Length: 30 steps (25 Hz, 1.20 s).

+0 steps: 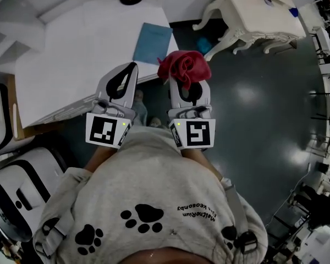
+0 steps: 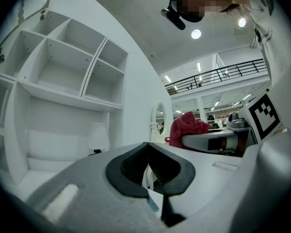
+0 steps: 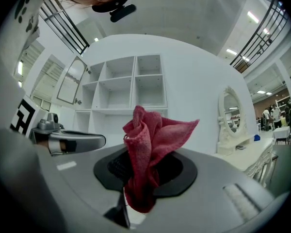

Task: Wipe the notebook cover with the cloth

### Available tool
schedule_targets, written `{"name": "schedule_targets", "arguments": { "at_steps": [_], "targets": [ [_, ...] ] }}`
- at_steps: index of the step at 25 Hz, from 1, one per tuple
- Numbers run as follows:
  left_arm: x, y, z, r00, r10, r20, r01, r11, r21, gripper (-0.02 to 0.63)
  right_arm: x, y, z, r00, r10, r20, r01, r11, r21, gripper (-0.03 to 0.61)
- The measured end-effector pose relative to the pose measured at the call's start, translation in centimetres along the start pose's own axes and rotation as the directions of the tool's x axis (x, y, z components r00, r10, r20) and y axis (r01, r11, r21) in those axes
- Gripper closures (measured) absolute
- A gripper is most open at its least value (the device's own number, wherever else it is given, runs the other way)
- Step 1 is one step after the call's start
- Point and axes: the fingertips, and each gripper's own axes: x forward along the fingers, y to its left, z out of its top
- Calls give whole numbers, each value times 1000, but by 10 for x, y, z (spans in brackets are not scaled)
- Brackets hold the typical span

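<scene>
One notebook (image 1: 152,42) corner hidden behind cloth (image 1: 184,66) clamped in right gripper (image 1: 186,86)

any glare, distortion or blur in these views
Head view: bright glare patches on the dark floor. Left gripper view: fisheye bows the shelves, and the corners go black. Right gripper view: same bowing and black corners, with the cloth sharp up close.

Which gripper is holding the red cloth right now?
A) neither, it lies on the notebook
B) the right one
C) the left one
B: the right gripper is shut on the red cloth, while the left gripper holds nothing.
</scene>
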Motion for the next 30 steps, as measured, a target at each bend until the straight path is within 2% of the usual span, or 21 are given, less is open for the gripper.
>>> {"name": "schedule_targets", "arguments": {
  "at_steps": [4, 10, 18, 25, 30],
  "targets": [
    [22, 23, -3, 999, -29, -16, 29, 1000, -8, 615, 31, -4, 0, 1000, -22, -17, 22, 1000, -4, 480],
    [26, 63, 11, 997, -71, -30, 70, 997, -13, 614, 66, 19, 19, 998, -46, -38, 46, 999, -17, 480],
    [50, 106, 11, 988, -149, -39, 148, 989, -20, 615, 115, 27, 18, 993, -100, -68, 98, 995, -31, 479],
    [71, 119, -4, 976, -211, -62, 207, 977, -56, 614, 136, 19, 5, 980, -160, -116, 156, 987, -41, 479],
    [80, 121, -14, 972, -216, -89, 210, 975, -75, 614, 145, 12, 0, 977, -157, -141, 152, 987, -44, 479]
  ]
}}
